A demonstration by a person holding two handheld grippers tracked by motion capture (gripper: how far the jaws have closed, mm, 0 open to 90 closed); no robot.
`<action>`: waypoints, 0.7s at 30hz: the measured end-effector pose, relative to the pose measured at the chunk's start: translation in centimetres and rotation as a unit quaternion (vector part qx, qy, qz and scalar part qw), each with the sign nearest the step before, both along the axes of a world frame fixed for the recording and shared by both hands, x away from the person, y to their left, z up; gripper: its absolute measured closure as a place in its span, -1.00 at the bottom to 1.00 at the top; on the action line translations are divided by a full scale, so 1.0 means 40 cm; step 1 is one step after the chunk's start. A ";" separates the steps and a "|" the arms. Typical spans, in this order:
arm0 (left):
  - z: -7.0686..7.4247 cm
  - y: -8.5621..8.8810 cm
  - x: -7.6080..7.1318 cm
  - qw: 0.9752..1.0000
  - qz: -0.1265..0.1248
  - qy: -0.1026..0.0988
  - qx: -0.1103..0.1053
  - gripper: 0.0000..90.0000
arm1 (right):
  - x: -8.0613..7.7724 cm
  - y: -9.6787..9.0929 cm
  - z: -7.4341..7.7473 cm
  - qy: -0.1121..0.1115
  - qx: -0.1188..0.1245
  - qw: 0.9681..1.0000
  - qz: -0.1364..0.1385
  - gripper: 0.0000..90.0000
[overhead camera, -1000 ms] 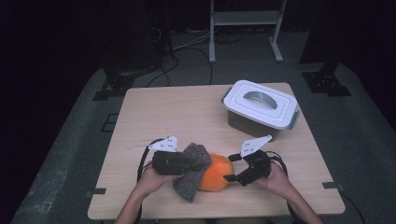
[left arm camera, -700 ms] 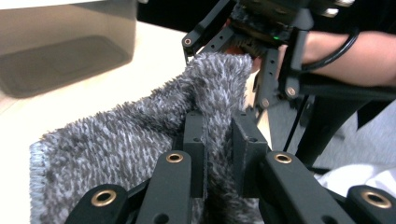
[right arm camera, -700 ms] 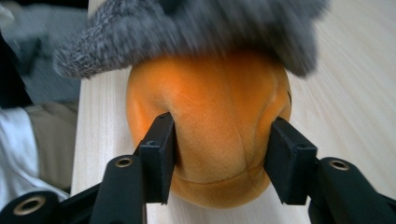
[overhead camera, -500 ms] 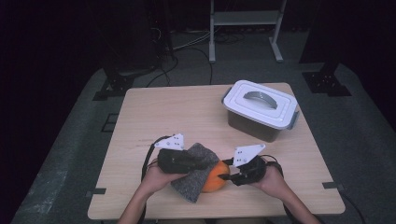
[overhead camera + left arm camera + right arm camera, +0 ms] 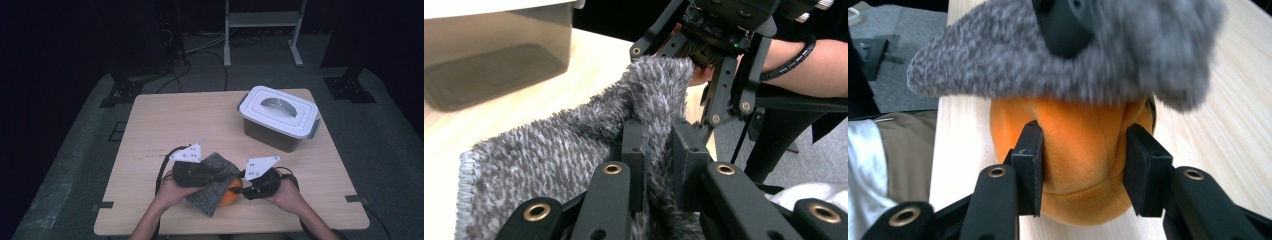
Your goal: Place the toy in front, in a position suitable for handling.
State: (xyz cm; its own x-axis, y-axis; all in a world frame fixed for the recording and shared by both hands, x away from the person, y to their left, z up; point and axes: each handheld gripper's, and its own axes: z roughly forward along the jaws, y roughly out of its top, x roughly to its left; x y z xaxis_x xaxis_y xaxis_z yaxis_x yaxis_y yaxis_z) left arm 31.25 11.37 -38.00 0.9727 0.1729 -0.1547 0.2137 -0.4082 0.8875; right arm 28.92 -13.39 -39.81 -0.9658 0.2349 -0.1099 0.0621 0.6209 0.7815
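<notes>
Pinching the cloth (image 5: 574, 150) tight, left gripper (image 5: 656, 150) drapes it over the plush (image 5: 1083, 145); right gripper (image 5: 1083, 165) has just closed on that plush, which could squirt out if the cloth drags.

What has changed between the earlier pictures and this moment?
The right gripper has just been closing, and its pads now press on the orange plush toy. The grey cloth, which lay beside the toy, has been drawn over it by the left gripper, so less orange shows. The left gripper stays shut on the cloth, and the lidded box has not moved.
</notes>
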 end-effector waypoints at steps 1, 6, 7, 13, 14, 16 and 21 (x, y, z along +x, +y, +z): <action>-0.002 0.007 0.003 1.000 0.001 -0.003 0.003 0.75 | 0.002 -0.005 -0.002 0.001 0.000 1.000 0.000 0.24; -0.019 0.048 0.014 1.000 0.024 0.007 0.007 0.75 | 0.022 -0.048 -0.022 0.021 -0.002 1.000 -0.002 0.24; -0.025 0.060 0.019 0.999 0.031 0.014 0.004 0.75 | 0.027 -0.055 -0.026 0.025 -0.001 1.000 -0.002 0.24; -0.034 0.064 0.028 0.999 0.027 0.036 -0.020 0.74 | 0.038 -0.059 -0.030 0.040 0.010 0.999 -0.005 0.22; -0.031 0.059 0.026 0.999 0.025 0.033 -0.022 0.74 | 0.034 -0.050 -0.026 0.035 0.011 0.999 -0.003 0.22; -0.022 0.041 0.020 0.999 0.014 0.028 -0.028 0.74 | 0.029 -0.035 -0.020 0.029 0.013 0.999 -0.002 0.22; -0.026 0.035 0.024 0.999 0.012 0.031 -0.024 0.74 | 0.028 -0.038 -0.021 0.026 0.006 1.000 0.004 0.22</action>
State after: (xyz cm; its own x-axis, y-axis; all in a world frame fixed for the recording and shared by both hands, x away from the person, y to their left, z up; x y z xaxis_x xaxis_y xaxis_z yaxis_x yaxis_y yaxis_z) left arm 32.21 12.78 -39.06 0.9566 0.1878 -0.2226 0.2779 -0.3594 0.8909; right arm 30.05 -14.91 -40.66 -0.9719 0.2282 -0.0574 0.0973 0.6119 0.7849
